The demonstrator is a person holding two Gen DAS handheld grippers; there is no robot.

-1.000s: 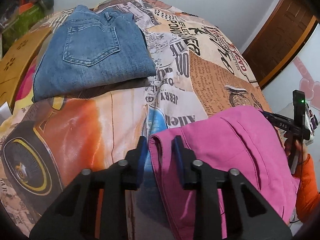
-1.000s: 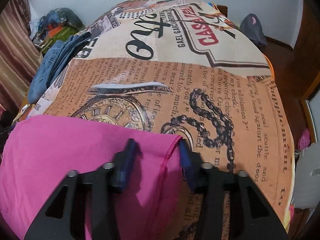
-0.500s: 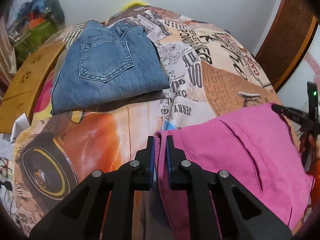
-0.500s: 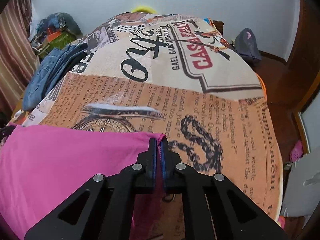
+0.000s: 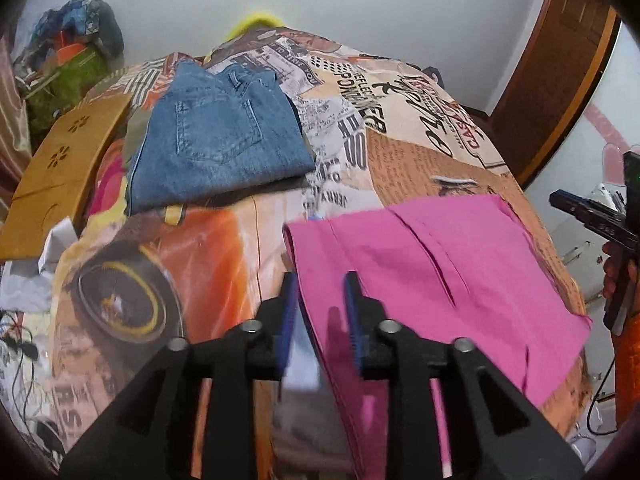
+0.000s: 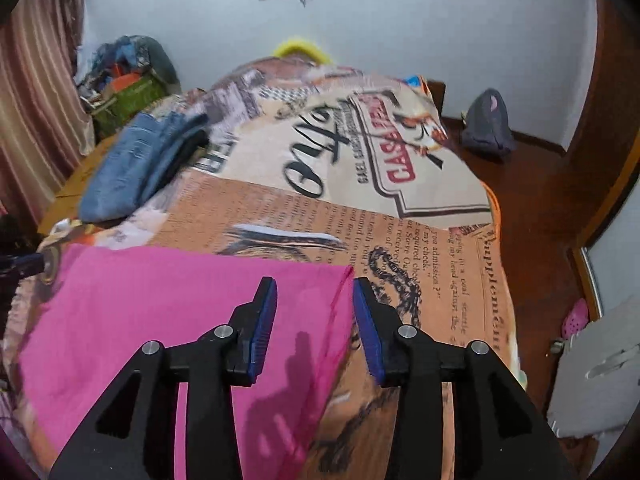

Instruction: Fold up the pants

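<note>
Pink pants (image 5: 432, 264) lie folded flat on the printed bedspread (image 5: 224, 248); they also show in the right wrist view (image 6: 168, 312). My left gripper (image 5: 320, 312) is open and hangs just above the pants' left edge, holding nothing. My right gripper (image 6: 314, 320) is open above the pants' right edge, holding nothing. The right gripper also shows at the far right of the left wrist view (image 5: 592, 216).
Folded blue jeans (image 5: 220, 140) lie at the far left of the bed; they also show in the right wrist view (image 6: 136, 168). A wooden board (image 5: 60, 164) sits at the bed's left edge. A door (image 5: 556, 64) stands to the right.
Both grippers were shut on the pink pants' edges half a second ago; both have opened and lifted back, and the pants now lie flat on the bed.
</note>
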